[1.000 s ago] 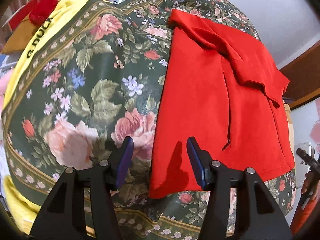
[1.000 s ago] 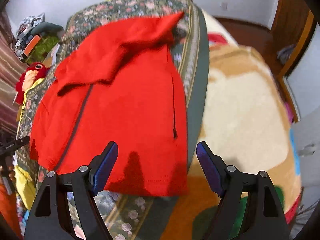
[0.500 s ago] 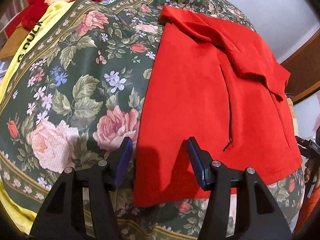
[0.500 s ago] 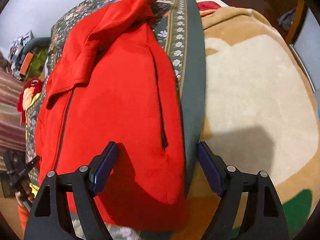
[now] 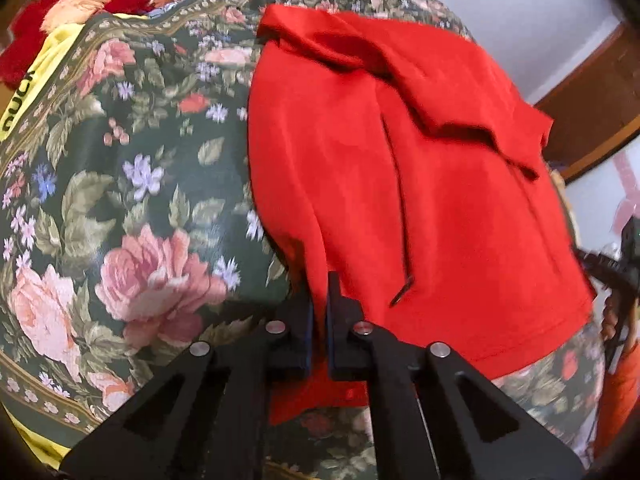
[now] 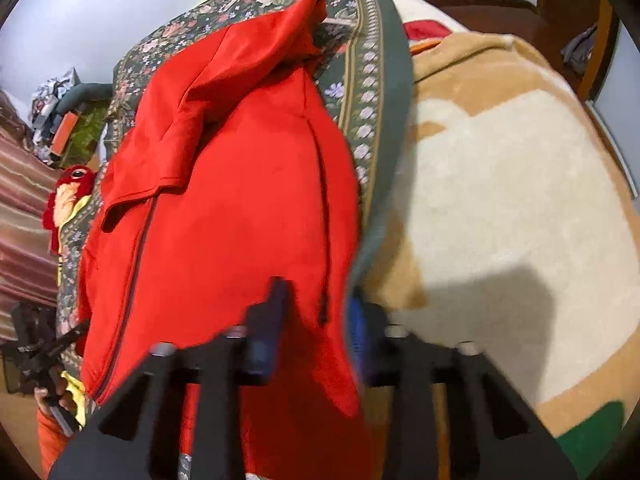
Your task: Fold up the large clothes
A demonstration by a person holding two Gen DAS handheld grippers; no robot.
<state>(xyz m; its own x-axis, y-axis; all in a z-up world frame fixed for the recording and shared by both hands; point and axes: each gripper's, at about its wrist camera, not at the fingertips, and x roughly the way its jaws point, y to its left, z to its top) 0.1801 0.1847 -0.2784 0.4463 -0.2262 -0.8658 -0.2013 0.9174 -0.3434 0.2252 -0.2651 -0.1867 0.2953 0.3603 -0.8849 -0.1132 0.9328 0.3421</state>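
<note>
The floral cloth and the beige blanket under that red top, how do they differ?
The floral cloth is dark green, printed with roses, smooth; the beige blanket is fluffy, in tan and cream patches. The red garment lies on the floral cloth, not on the beige blanket. Both cover the bed.

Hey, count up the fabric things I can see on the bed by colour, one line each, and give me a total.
Red: 2, the jacket and the plush toy
Dark green floral: 1, the bedspread
Yellow: 1, the cloth with black lettering
Beige and cream: 1, the blanket
Total: 5
</note>
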